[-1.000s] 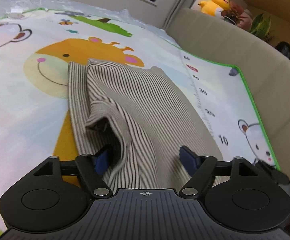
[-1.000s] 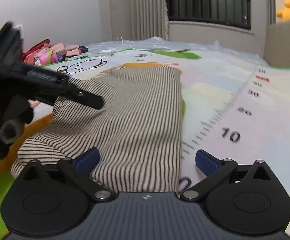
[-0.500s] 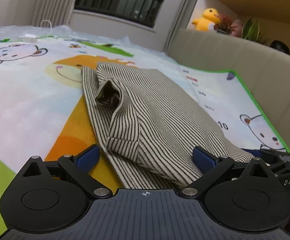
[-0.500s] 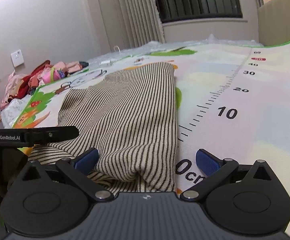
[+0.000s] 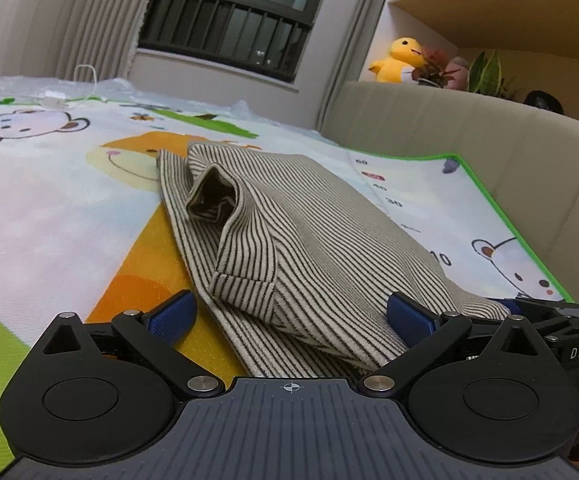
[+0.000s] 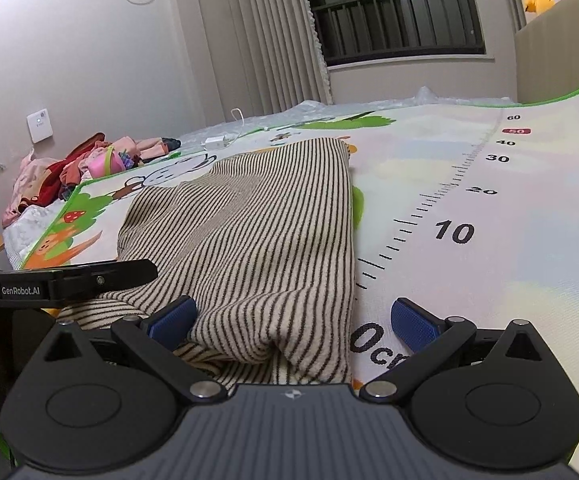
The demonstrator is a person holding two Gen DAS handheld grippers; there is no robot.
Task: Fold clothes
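A beige garment with thin dark stripes (image 5: 301, 240) lies folded lengthwise on a cartoon play mat (image 5: 49, 200); its sleeve lies on top with the cuff opening facing me. My left gripper (image 5: 289, 318) is open low at the garment's near end, blue pads on either side of the fabric edge. In the right wrist view the same garment (image 6: 257, 232) runs away from me, and my right gripper (image 6: 293, 322) is open around its near right corner. The left gripper's black finger (image 6: 101, 278) shows at the left there.
A beige padded headboard (image 5: 469, 140) runs along the mat's right side, with a yellow plush toy (image 5: 397, 60) and plants on the ledge. A pile of colourful clothes (image 6: 81, 168) lies at the far left, and a white charger with cable (image 6: 219, 142) rests further back.
Both grippers dropped low to the mat at the garment's near end. The left gripper drew back from the sleeve fold and opened wider; the sleeve now lies flat on top.
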